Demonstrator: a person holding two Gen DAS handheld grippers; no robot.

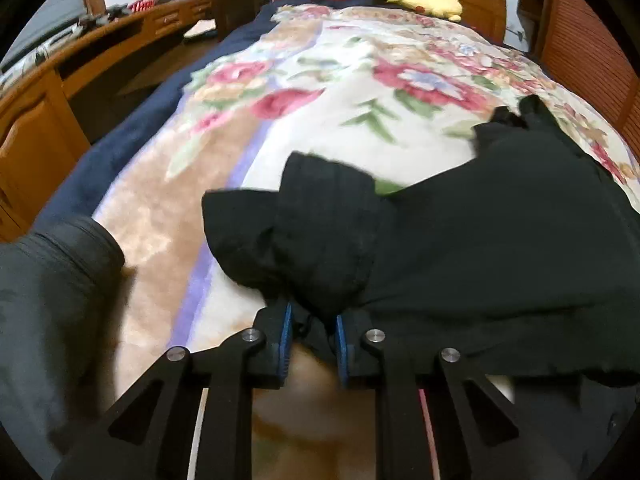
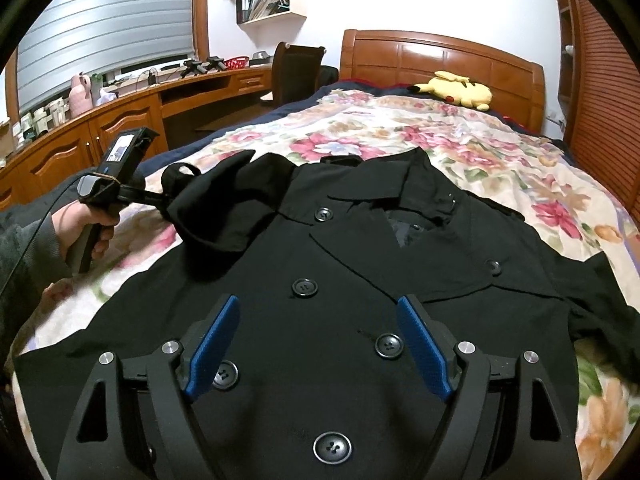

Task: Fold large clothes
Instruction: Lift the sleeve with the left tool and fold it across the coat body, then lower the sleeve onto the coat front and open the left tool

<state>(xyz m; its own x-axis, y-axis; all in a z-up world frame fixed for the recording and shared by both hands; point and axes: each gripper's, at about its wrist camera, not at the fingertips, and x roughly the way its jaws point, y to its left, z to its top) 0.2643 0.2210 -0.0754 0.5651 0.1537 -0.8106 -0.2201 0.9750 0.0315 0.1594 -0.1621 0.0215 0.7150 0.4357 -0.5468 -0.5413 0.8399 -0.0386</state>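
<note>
A black double-breasted coat (image 2: pixel 360 264) lies front up on the floral blanket (image 2: pixel 460 148), collar toward the headboard. My left gripper (image 1: pixel 312 320) is shut on the coat's left sleeve (image 1: pixel 320 232) and holds it lifted and bunched over the blanket; it also shows in the right wrist view (image 2: pixel 160 200), at the coat's left side. My right gripper (image 2: pixel 320 344) is open and empty, hovering over the coat's buttoned front with its blue pads (image 2: pixel 212 348) either side of the buttons.
A yellow plush toy (image 2: pixel 460 90) lies by the wooden headboard (image 2: pixel 440 56). A wooden desk (image 2: pixel 120 116) with clutter and a chair (image 2: pixel 296 72) stand left of the bed. A slatted wooden door (image 2: pixel 600 100) is on the right.
</note>
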